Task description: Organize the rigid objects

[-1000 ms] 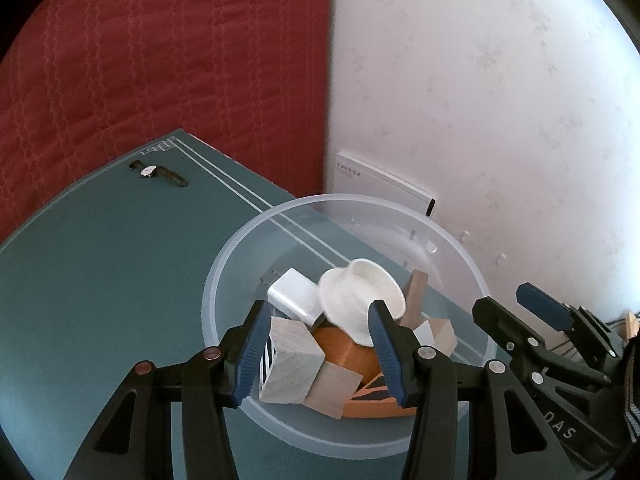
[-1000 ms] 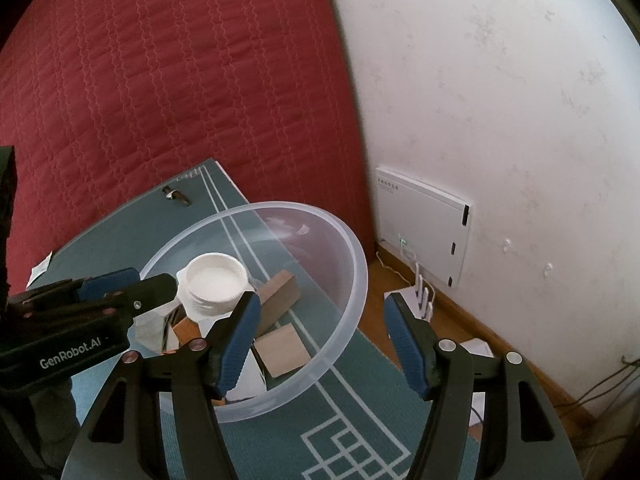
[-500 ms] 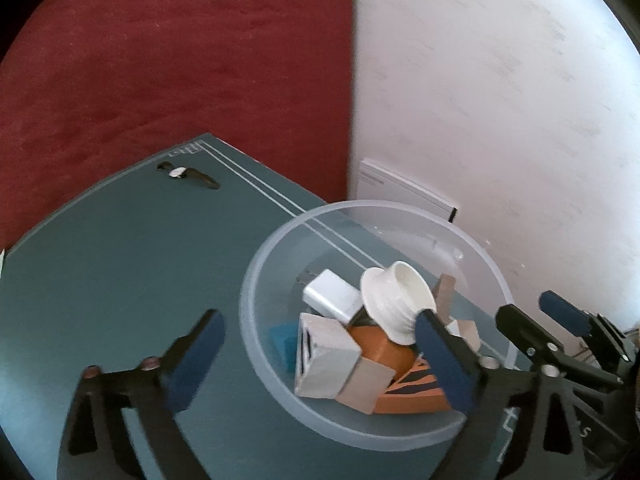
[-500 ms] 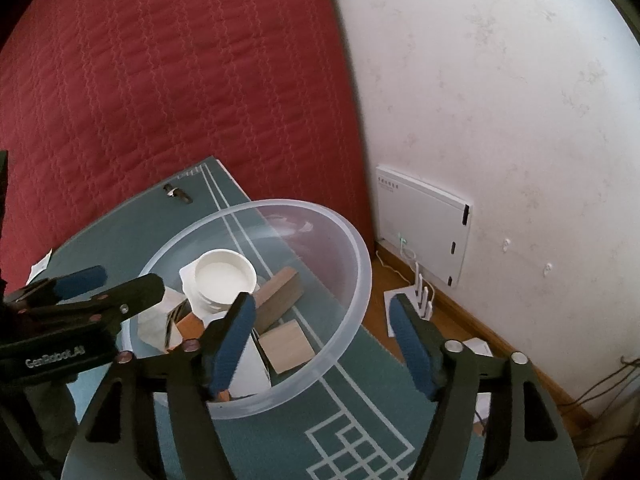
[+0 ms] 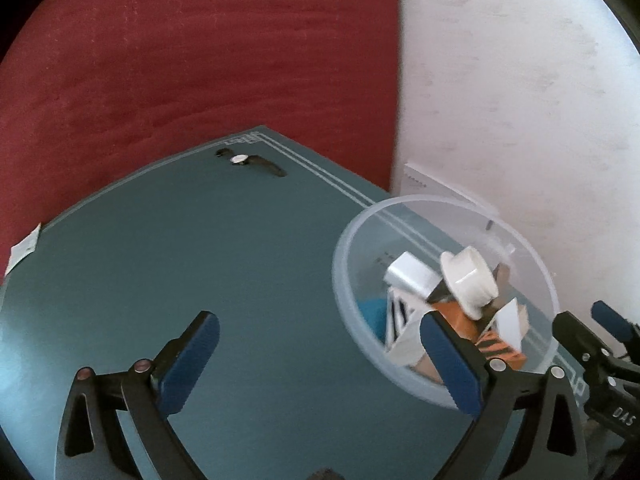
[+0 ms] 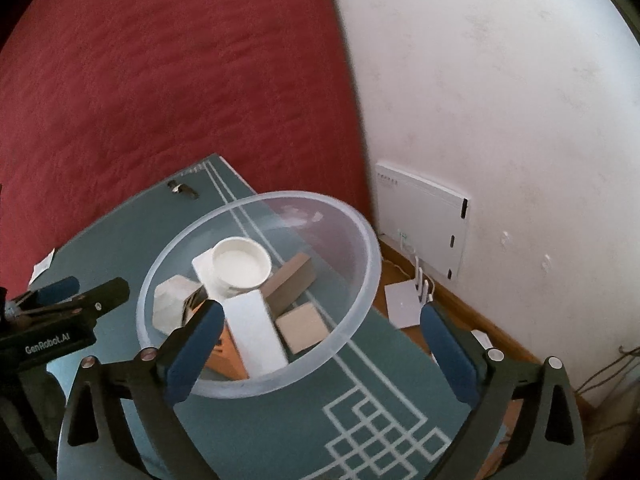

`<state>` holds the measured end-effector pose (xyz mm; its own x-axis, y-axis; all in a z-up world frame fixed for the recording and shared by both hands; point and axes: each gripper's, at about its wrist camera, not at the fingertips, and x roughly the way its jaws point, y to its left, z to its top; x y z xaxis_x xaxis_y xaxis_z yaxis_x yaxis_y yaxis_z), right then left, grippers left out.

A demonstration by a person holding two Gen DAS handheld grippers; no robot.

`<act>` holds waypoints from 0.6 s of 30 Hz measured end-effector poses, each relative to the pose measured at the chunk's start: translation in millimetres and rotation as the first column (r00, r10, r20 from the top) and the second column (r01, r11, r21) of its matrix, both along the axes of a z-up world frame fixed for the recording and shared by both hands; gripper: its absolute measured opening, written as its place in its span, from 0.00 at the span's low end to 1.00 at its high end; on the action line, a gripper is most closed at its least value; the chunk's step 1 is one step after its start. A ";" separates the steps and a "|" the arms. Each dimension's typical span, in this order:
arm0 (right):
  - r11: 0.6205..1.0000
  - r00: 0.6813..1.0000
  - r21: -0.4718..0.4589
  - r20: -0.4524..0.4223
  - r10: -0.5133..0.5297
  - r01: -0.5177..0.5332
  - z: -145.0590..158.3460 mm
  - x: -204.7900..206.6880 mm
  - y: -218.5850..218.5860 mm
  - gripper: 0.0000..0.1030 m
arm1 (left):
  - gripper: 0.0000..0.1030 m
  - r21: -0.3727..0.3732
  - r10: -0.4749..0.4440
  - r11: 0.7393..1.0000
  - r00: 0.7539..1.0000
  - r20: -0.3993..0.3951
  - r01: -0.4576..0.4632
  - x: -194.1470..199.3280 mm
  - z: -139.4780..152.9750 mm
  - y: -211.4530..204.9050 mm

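1. The clear round plastic bowl (image 6: 264,300) sits on the teal-covered counter (image 5: 200,280), close to the counter's right edge, with a wooden floor and a white router visible below in the right wrist view. A careless nudge from either side could push it off that edge.
2. Inside it lies a loose heap: a white round plastic lid (image 6: 241,266), a long white block (image 6: 256,332), a square tan wooden block (image 6: 302,328), a brown wooden wedge (image 6: 290,284) and an orange tiger-striped block (image 5: 496,346). The lid rests tilted on top, so I judge that disturbing the pile could send it sliding or tip pieces over the rim.
3. The left tool (image 5: 320,364) is spread wide and holds nothing; its right finger overlaps the bowl's near rim in the picture, and a sideways sweep could clip it.
4. The right tool (image 6: 320,352) is likewise wide and empty, poised over the bowl's right side.
5. A small black-strapped wristwatch (image 5: 250,161) lies well apart at the far corner; if it belongs in the bowl, its thin strap may slip from a wide grip.
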<state>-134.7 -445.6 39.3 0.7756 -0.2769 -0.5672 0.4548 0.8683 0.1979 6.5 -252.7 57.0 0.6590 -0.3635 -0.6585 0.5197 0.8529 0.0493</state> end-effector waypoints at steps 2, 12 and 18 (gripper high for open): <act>1.000 1.000 -0.009 -0.009 0.010 -0.010 0.2 -1.8 6.9 0.98 | 0.99 0.007 0.007 1.000 1.000 0.010 -0.007 -2.2 0.3 6.0; 0.996 0.998 -0.070 -0.042 0.056 -0.059 -0.4 -8.9 52.3 1.00 | 0.99 0.016 0.047 0.999 0.996 0.078 -0.048 -25.1 3.6 41.6; 0.990 0.993 -0.102 -0.078 0.092 -0.100 -5.5 -3.8 75.6 1.00 | 0.99 -0.018 0.067 0.998 0.994 0.081 -0.066 -31.3 7.1 59.4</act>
